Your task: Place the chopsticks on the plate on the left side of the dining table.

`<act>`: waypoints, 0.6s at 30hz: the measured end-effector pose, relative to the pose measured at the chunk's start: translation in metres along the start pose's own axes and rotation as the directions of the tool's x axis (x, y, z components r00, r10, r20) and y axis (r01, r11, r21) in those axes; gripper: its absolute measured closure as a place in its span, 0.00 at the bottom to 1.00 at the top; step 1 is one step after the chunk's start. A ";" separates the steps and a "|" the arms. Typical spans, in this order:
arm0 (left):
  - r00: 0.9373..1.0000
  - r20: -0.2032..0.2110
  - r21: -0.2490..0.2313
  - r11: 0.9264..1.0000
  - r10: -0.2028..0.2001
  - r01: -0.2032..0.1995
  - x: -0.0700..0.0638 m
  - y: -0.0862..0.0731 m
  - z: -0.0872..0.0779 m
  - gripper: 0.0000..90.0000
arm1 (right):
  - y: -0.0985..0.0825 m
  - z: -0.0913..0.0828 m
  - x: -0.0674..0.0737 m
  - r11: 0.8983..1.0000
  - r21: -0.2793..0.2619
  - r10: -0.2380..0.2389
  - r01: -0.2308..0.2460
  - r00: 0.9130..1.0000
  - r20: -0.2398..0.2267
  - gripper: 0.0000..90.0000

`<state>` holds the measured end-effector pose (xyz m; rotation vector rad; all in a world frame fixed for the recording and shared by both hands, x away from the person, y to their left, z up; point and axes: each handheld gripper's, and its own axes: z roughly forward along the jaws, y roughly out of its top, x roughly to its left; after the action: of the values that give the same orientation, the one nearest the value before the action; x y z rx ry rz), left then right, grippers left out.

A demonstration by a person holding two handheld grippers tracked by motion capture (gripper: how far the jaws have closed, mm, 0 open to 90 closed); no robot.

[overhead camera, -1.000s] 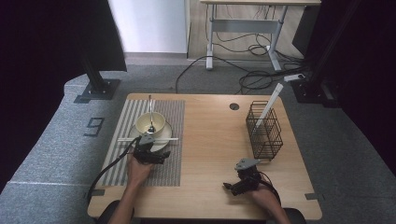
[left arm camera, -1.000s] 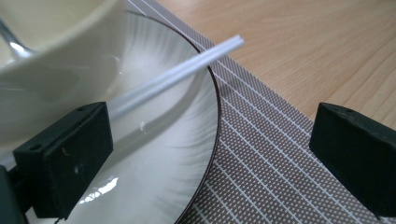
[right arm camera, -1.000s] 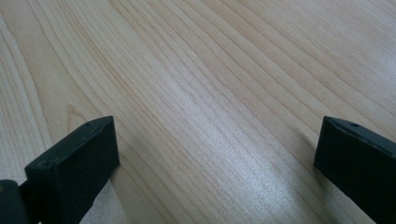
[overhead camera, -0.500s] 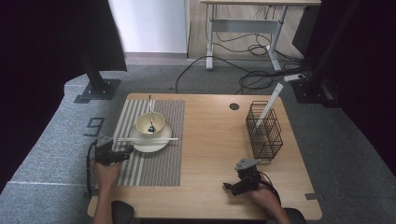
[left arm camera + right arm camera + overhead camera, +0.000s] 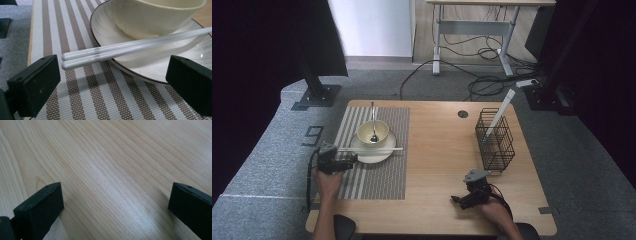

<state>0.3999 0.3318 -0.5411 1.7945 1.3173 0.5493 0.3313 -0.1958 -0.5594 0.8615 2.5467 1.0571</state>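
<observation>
So your pale wooden table (image 5: 437, 165) on grey carpet carries the striped woven placemat (image 5: 377, 175), the white plate (image 5: 379, 155) under its cream bowl (image 5: 373, 132), then the white chopsticks (image 5: 130, 48) across the plate, ungrasped. Your left gripper (image 5: 112, 80) is spread around their ends; your right gripper (image 5: 116, 207) idles, spread wide.

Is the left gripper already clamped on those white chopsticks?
No, the left gripper stands wide open, with the chopsticks lying untouched across the plate.
</observation>
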 end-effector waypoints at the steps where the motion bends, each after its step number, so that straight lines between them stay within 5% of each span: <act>1: 1.000 0.001 0.000 1.000 0.000 0.000 0.000 0.000 0.000 0.00 | 0.000 0.000 0.000 1.000 0.000 0.000 0.000 1.000 0.000 0.00; 13: 1.000 0.000 -0.008 1.000 -0.001 0.001 -0.002 0.001 -0.002 0.00 | 0.000 0.000 0.000 1.000 0.000 0.000 0.000 1.000 0.000 0.00; 18: 0.999 0.024 -0.037 0.999 0.030 -0.030 -0.015 0.007 -0.018 0.00 | 0.000 0.000 0.000 1.000 0.000 0.000 0.000 1.000 0.000 0.00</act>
<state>0.3848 0.3238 -0.5237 1.7878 1.2575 0.5627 0.3313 -0.1957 -0.5594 0.8619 2.5467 1.0569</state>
